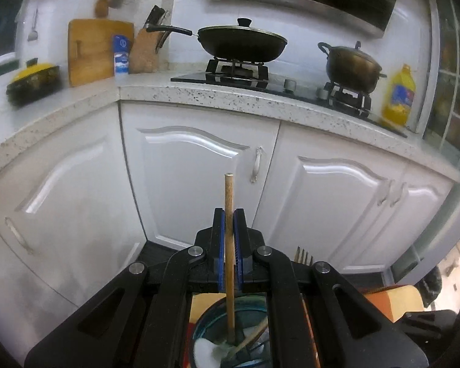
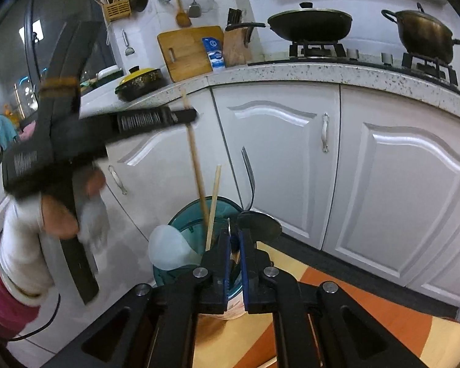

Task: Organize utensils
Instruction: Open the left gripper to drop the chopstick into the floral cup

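Left gripper [image 1: 229, 224]: I see its blue ribbed pads clamped on a round wooden stick [image 1: 229, 214] that stands upright between them; the black linkage arms fill the lower frame.
Wooden stick: pale bamboo, straight and smooth, its blunt top above the pads and its lower end down inside the cup [image 1: 205, 322].
Cup: round, teal, glossy and see-through, on an orange and cream striped mat [image 2: 368, 300]; from the left wrist view I look straight down into it.
In the cup: a second wooden stick [image 2: 214, 208] leaning, a white frosted spoon [image 2: 168, 251] with its bowl over the rim, and a dark metal spoon [image 2: 259, 220] with a thin curved handle rising toward the cabinet.
Right gripper [image 2: 235, 236]: pads nearly together just over the cup's near rim; a thin metal piece shows in the narrow slot, but I cannot tell whether the pads press on it.
Left hand [image 2: 61, 214]: in a white knitted glove with a pink sleeve, wrapped around the left gripper's black handle, blurred in the right wrist view.
Cabinet doors [image 1: 196, 168]: white, glossy, arched raised panels, slim metal handles.
Counter [image 1: 230, 95]: pale speckled stone with a curved edge.
On the counter: lidded black wok [image 1: 242, 43], brassy lidded pot [image 1: 352, 64], wooden cutting board [image 1: 98, 49], knife block [image 1: 145, 49], yellow oil bottle [image 1: 398, 95].
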`<state>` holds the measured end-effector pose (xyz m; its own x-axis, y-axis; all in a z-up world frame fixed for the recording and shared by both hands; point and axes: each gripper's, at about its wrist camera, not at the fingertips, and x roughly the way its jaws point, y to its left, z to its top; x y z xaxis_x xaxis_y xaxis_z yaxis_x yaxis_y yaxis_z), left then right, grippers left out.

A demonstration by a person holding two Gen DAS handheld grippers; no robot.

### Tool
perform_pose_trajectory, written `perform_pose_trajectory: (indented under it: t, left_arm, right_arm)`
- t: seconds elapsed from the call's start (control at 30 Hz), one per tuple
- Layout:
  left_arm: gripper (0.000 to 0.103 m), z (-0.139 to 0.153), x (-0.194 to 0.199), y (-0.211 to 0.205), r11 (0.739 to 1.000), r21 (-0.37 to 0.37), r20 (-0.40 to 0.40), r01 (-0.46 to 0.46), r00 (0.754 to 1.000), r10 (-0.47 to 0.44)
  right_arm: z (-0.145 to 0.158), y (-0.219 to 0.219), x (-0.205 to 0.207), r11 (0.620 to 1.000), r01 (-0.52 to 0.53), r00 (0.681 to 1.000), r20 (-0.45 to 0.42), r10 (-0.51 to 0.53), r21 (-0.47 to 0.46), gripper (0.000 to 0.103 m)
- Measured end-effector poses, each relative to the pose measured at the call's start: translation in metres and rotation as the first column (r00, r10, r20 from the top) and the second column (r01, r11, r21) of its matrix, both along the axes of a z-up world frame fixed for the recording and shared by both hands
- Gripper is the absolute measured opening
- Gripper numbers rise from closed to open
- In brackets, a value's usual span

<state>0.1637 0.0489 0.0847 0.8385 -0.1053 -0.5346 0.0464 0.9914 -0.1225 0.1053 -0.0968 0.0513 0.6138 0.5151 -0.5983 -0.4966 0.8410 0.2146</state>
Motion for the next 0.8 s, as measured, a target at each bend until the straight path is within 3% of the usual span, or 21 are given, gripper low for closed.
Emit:
perform_pose_trajectory:
  t: [0.07, 0.2, 0.33, 0.47, 0.63, 0.8]
  left_arm:
    - [0.004, 0.000, 0.001, 0.002, 1.000, -0.013, -0.018, -0.002, 1.000, 0.002]
    - [0.004, -0.003, 0.003, 0.000, 0.999, 0.003, -0.068, 0.034, 0.997, -0.034]
    - [0.006, -0.016, 0.004, -0.004, 0.998, 0.012, -0.159, 0.064, 0.985, -0.061]
    - [0.041, -0.018, -0.007, 0.003, 0.997, -0.043, -0.188, 0.061, 0.980, -0.068]
    - [0.044, -0.009, -0.031, 0.007, 0.997, -0.059, -0.190, 0.059, 0.979, -0.069]
    - [0.044, -0.008, -0.059, -0.002, 0.999, -0.025, -0.190, 0.044, 0.981, -0.048]
  right_arm:
    - [0.001, -0.001, -0.002, 1.000, -0.003, 1.000, -0.005, 0.003, -0.001, 0.009]
    - [0.006, -0.010, -0.006, 0.999, -0.002, 1.000, -0.009, 0.002, 0.040, 0.027]
    - [0.010, -0.021, -0.008, 0.997, 0.018, 1.000, -0.025, -0.016, 0.081, 0.028]
    - [0.012, -0.035, -0.014, 0.992, 0.046, 0.998, -0.037, -0.042, 0.115, 0.028]
    - [0.010, -0.055, -0.031, 0.989, 0.073, 0.996, -0.051, -0.067, 0.127, 0.030]
    - [-0.002, -0.070, -0.045, 0.986, 0.107, 0.992, -0.084, -0.097, 0.125, 0.030]
